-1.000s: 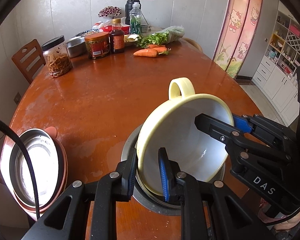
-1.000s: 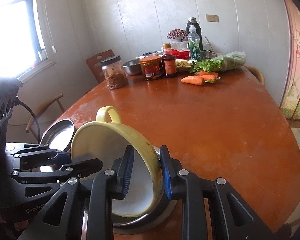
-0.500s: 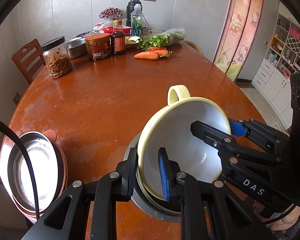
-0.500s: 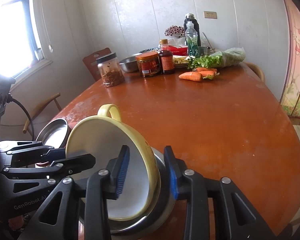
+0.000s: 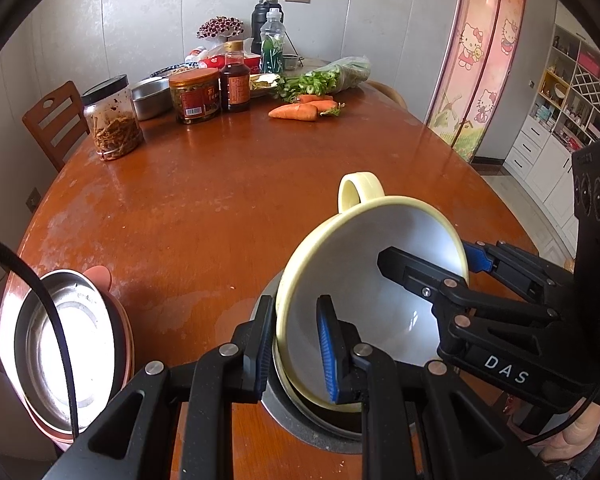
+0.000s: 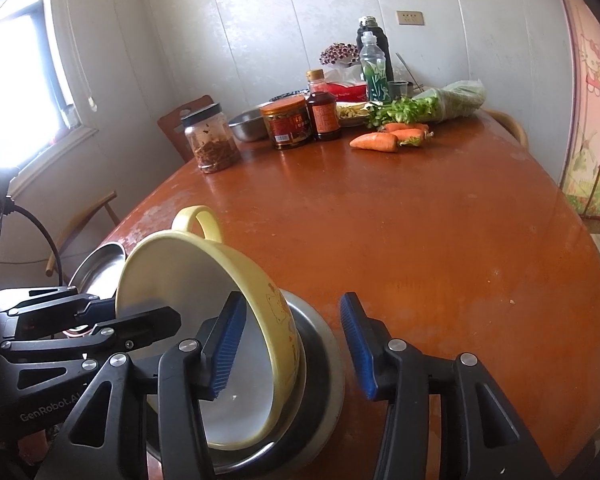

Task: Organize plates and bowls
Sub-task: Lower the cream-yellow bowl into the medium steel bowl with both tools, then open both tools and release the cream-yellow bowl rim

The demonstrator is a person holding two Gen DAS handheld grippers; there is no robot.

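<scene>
A yellow bowl (image 5: 380, 272) with a loop handle and white inside leans tilted in a steel bowl (image 5: 278, 408) at the near table edge. My left gripper (image 5: 296, 308) is shut on the yellow bowl's near rim, one pad inside, one outside. In the right wrist view the yellow bowl (image 6: 188, 280) rests in the steel bowl (image 6: 320, 360), and my right gripper (image 6: 291, 302) straddles its wall. Those jaws are opening: the outer pad stands well off the bowl. The right gripper (image 5: 426, 254) reaches in from the right, the left gripper (image 6: 140, 312) from the left.
A steel plate (image 5: 68, 344) lies on a pink plate (image 5: 100, 276) at the near left edge. At the far end stand a jar (image 5: 114, 120), a red-lidded tub (image 5: 196, 96), a sauce bottle (image 5: 236, 84), carrots (image 5: 294, 112), greens and a steel basin. A wooden chair (image 5: 56, 128) sits at the left.
My right gripper's jaws have spread apart and let go of the yellow bowl's wall. The left gripper keeps its hold and the bowl stays tilted in the steel bowl.
</scene>
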